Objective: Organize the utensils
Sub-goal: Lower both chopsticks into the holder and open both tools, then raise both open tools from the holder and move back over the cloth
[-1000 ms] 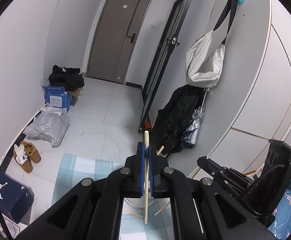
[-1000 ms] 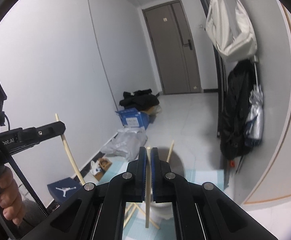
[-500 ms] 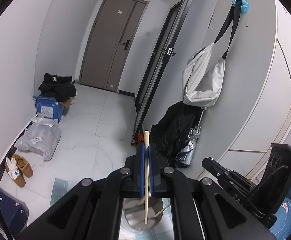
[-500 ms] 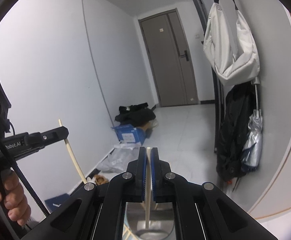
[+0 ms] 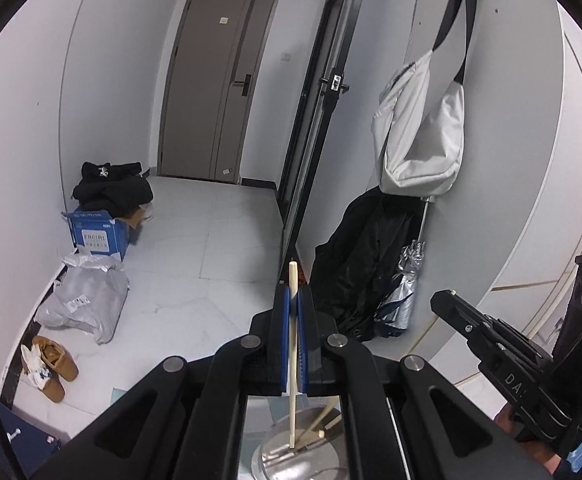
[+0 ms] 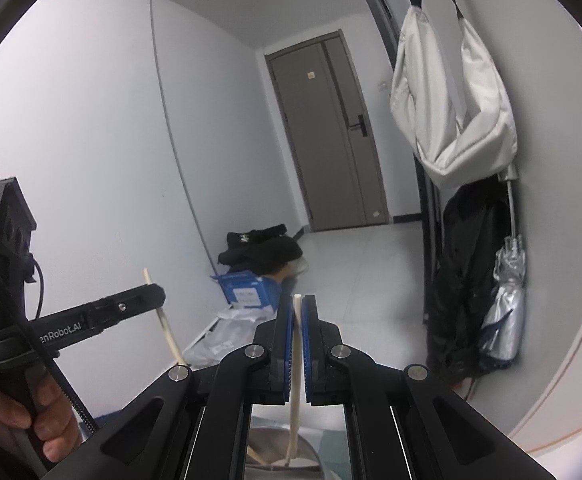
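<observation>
- The room is a narrow hallway with white walls, a pale tiled floor (image 5: pixel 219 248) and a brown door (image 5: pixel 215 92) at the far end.
- Along the left wall lie a blue box (image 5: pixel 97 236) with black clothing (image 5: pixel 111 190) heaped on it, a grey plastic bag (image 5: pixel 85 306) and a pair of tan shoes (image 5: pixel 53 368).
- On the right, a white bag (image 5: pixel 419 136) hangs from a hook on a grey curved cabinet; under it hang a black coat (image 5: pixel 363 264) and a folded silver umbrella (image 5: pixel 405 296).
- A dark-framed glass door (image 5: pixel 315 128) stands open, its edge jutting into the hallway just ahead of the left claw (image 5: pixel 293 300).
- The middle of the floor between the clutter and the coat is bare.
- The left claw is clamped on a pale chopstick (image 5: pixel 292 360), held upright; its lower end hangs over a round metal container (image 5: pixel 303 456) with more sticks lying in it.
- The right claw (image 6: pixel 298 308) is likewise pinched tight on a second chopstick (image 6: pixel 296 380), upright, its lower end down in the same container (image 6: pixel 287 456).
- Only the left view shows the shoes and the teal cloth (image 5: pixel 117 394) under the container; it also catches the right claw's fingers (image 5: pixel 475 324) from the side.
- Only the right view shows the person's hand (image 6: pixel 23 416) gripping the left device's handle, and the left chopstick (image 6: pixel 163 316) slanting through that claw's tip.
</observation>
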`<state>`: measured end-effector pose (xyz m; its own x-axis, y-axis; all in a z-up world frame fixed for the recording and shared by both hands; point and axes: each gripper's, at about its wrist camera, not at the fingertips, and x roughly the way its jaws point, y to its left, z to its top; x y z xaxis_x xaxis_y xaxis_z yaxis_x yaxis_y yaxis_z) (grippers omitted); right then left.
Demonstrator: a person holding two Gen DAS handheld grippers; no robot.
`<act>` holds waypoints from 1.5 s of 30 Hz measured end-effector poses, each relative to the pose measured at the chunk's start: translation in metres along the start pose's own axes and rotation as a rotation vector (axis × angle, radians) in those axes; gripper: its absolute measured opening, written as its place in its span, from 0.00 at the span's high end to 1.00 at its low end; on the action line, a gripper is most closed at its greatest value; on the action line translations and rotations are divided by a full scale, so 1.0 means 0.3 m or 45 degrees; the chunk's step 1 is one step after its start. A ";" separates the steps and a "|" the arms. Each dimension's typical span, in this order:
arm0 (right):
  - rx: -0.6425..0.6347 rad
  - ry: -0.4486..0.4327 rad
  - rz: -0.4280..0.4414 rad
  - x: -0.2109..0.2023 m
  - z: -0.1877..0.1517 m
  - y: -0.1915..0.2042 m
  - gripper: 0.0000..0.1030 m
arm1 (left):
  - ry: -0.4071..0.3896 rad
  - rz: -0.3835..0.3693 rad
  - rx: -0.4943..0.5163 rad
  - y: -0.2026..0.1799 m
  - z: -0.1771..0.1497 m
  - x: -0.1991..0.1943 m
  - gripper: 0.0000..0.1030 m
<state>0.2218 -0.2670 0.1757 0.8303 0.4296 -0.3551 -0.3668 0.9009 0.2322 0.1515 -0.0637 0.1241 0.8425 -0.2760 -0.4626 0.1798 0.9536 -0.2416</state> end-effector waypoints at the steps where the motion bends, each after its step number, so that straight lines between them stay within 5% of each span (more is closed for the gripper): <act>1: 0.005 0.007 0.001 0.010 -0.010 -0.007 0.97 | 0.002 0.001 0.012 -0.004 -0.005 0.010 0.99; 31: 0.053 0.324 0.141 0.143 -0.257 -0.073 0.94 | 0.214 -0.008 0.223 -0.052 -0.157 0.130 0.99; 33: 0.070 0.330 0.152 0.130 -0.258 -0.081 0.93 | 0.232 0.003 0.200 -0.043 -0.157 0.123 0.93; 40: 0.060 0.318 0.113 0.035 -0.245 -0.079 0.85 | 0.176 0.080 0.092 0.002 -0.143 0.042 0.42; 45: 0.057 0.284 0.104 -0.029 -0.238 -0.052 0.74 | 0.130 0.142 0.013 0.025 -0.134 -0.028 0.30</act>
<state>0.1902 -0.2803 0.1105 0.6839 0.5083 -0.5234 -0.4057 0.8612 0.3062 0.1254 -0.0589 0.0920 0.8015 -0.1786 -0.5707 0.0936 0.9801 -0.1752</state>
